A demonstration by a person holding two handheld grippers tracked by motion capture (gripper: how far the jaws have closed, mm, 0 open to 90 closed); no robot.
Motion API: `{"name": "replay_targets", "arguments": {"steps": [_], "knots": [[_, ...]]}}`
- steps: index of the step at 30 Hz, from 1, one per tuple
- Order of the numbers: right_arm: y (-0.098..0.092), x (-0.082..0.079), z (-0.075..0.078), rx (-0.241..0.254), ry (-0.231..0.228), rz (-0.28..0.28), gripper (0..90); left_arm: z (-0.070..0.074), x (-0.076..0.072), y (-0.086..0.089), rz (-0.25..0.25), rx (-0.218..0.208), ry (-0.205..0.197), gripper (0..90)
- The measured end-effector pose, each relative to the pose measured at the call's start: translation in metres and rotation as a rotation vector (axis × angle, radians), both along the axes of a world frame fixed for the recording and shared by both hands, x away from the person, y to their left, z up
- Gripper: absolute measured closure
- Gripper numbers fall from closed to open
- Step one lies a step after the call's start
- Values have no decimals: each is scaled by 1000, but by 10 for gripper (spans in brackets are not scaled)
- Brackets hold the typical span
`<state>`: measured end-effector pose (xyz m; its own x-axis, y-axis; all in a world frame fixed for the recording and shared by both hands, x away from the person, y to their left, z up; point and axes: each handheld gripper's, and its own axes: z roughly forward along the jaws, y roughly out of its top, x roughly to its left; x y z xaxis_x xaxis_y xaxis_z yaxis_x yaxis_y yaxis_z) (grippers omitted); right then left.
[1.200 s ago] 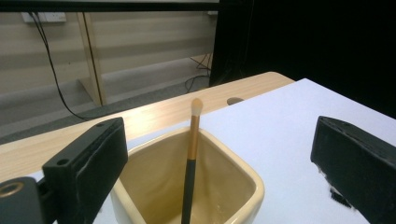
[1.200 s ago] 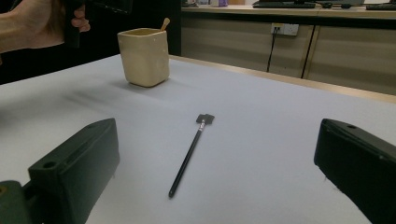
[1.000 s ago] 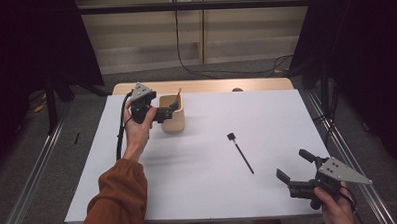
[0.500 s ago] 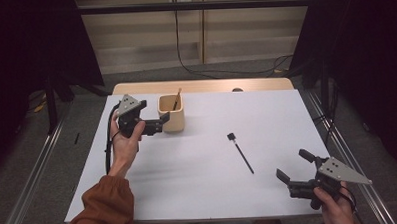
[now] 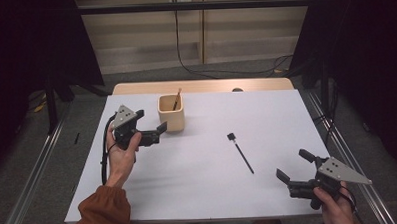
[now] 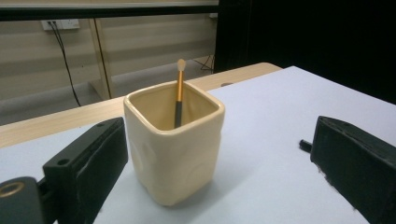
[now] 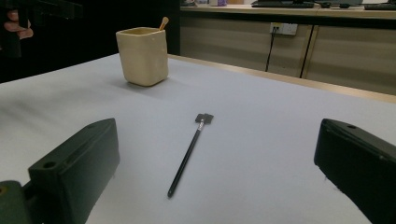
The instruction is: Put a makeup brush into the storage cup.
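Observation:
A cream ceramic cup (image 5: 170, 113) stands at the back left of the white table cover (image 5: 204, 192), with a gold-handled brush (image 5: 176, 99) upright inside it. My left gripper (image 5: 151, 121) is just left of the cup, open and empty, its jaws pointing at the cup. In the left gripper view the cup (image 6: 173, 144) and its brush (image 6: 179, 95) stand close ahead between the jaws. A thin black brush (image 5: 240, 152) lies flat mid-table. My right gripper (image 5: 294, 165) rests open and empty at the front right, and in its view the black brush (image 7: 188, 154) lies ahead.
A wooden table edge (image 5: 200, 86) runs along the back beyond the white cover. Metal rails (image 5: 33, 178) flank the table on the floor. A cable (image 5: 185, 67) hangs by the rear wall. The cup (image 7: 142, 56) sits far left in the right gripper view.
My left gripper has drawn back from above the cup, moving left and toward the person, and stands beside the cup. The right gripper has not moved.

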<state>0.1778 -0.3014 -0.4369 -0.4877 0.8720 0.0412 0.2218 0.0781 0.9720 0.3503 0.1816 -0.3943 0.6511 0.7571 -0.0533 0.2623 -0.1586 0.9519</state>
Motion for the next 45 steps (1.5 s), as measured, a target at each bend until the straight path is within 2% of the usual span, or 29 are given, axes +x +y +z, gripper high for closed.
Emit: {"name": "replay_targets", "arguments": {"steps": [1, 4, 10, 12, 15, 19, 22, 26, 28, 32, 34, 39, 45], "knots": [[0, 0, 0, 2, -1, 0, 0, 0, -3, 0, 0, 6, -2, 38], [0, 0, 0, 2, 0, -1, 0, -1, -10, 2, -4, -12, 4, 36], [0, 0, 0, -2, -2, 2, 0, -3, -22, 5, -2, -11, -6, 36], [0, 0, 0, -2, -1, 2, 0, -4, -27, 5, -7, -8, 2, 35], [0, 0, 0, -2, -3, 3, 0, -6, -33, 6, 12, 17, -10, 36], [1, 0, 0, -1, -1, 3, 0, -11, -40, 9, 23, 35, -3, 33], [1, 0, 0, -1, -1, 3, 0, -14, -46, 11, 35, -1, -9, 24], [1, 1, 0, -1, -2, 4, 0, -17, -53, 14, 41, 3, -14, 24], [1, 0, 0, -2, -2, 3, 0, -18, -58, 16, 36, -22, -8, 24], [1, 1, 0, -1, -2, 1, 0, -18, -67, 18, 35, -22, -17, 25], [1, 1, 0, -1, -1, 0, 0, -19, -72, 20, 49, -10, -7, 28], [2, 2, 0, -2, 0, 0, 0, -23, -82, 26, 43, -8, 9, 25], [1, 3, 0, -2, 5, -4, 0, -26, -96, 29, 64, -31, 17, 25]]}}
